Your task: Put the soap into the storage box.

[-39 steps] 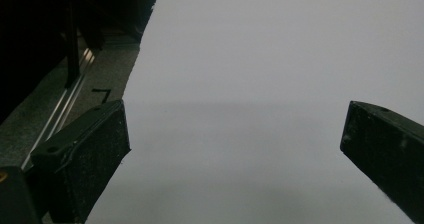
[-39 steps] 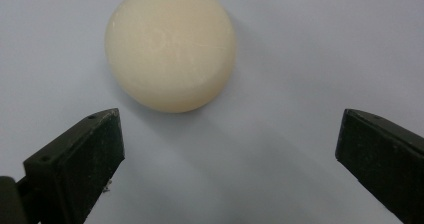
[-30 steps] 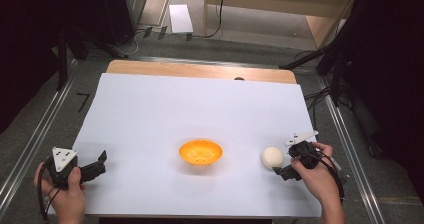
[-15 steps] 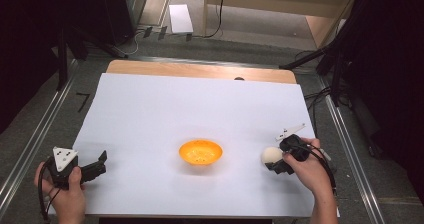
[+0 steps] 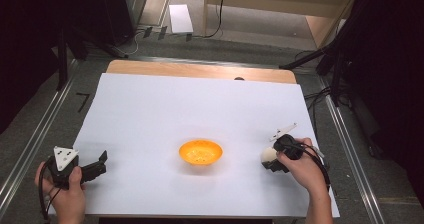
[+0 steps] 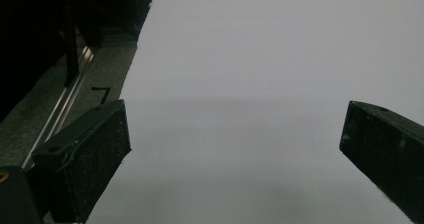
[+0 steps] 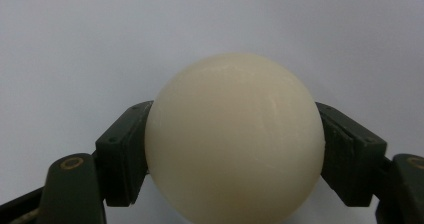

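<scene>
A cream-white ball (image 7: 234, 136) sits between the two black jaws of my right gripper (image 5: 272, 159), and both jaws press against its sides. From above, the ball (image 5: 268, 155) lies on the white sheet at the right, half covered by that gripper and the hand behind it. An orange bowl (image 5: 200, 152) stands in the middle of the sheet, a short way left of the ball. My left gripper (image 5: 99, 165) rests near the sheet's front left corner; its jaws stand wide apart over bare white sheet (image 6: 260, 84) with nothing between them.
The white sheet (image 5: 190, 104) covers most of a wooden table (image 5: 200, 70). Metal rails (image 5: 30, 149) run along the floor on both sides. Cables (image 5: 320, 91) lie on the floor at the right, and dark curtains close in both sides.
My right gripper has moved left onto the ball and closed its jaws around it. The left gripper and the bowl have stayed put.
</scene>
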A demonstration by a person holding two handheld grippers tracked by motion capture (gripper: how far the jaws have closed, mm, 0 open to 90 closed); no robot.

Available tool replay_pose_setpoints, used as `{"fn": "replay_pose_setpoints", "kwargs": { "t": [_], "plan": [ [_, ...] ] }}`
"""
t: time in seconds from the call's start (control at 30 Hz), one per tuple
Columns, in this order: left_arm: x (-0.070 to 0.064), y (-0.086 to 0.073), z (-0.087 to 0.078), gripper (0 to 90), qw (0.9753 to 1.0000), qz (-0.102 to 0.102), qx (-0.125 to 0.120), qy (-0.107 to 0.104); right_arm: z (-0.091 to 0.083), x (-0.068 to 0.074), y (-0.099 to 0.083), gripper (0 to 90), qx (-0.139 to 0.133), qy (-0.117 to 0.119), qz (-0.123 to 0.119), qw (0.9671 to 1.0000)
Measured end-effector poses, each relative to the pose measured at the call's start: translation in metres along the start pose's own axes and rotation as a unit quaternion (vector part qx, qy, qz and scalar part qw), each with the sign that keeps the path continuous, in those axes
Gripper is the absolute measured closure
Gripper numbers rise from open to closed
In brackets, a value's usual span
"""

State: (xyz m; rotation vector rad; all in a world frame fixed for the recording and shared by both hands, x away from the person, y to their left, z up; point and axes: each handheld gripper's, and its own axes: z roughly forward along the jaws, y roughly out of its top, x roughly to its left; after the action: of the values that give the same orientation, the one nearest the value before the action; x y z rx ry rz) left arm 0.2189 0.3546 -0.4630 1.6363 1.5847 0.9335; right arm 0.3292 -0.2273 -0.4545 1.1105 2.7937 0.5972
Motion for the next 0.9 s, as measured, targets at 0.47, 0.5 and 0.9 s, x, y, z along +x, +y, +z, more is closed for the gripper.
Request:
{"fn": "replay_pose_setpoints", "kwargs": {
  "t": [0.47, 0.5, 0.9],
  "plan": [
    [0.000, 0.000, 0.000, 0.2, 1.0000, 0.001, 0.001, 0.001, -0.007, 0.001, -0.001, 24.9, -0.011, -0.001, 0.001, 0.9999],
    [0.000, 0.000, 0.000, 0.2, 1.0000, -0.001, 0.000, 0.001, -0.009, 0.002, -0.001, 25.0, -0.011, -0.002, -0.001, 0.9999],
    [-0.001, 0.000, 0.000, 0.2, 1.0000, 0.006, -0.001, 0.003, -0.026, 0.010, 0.013, 25.0, -0.028, -0.001, -0.018, 0.9994]
  ]
}}
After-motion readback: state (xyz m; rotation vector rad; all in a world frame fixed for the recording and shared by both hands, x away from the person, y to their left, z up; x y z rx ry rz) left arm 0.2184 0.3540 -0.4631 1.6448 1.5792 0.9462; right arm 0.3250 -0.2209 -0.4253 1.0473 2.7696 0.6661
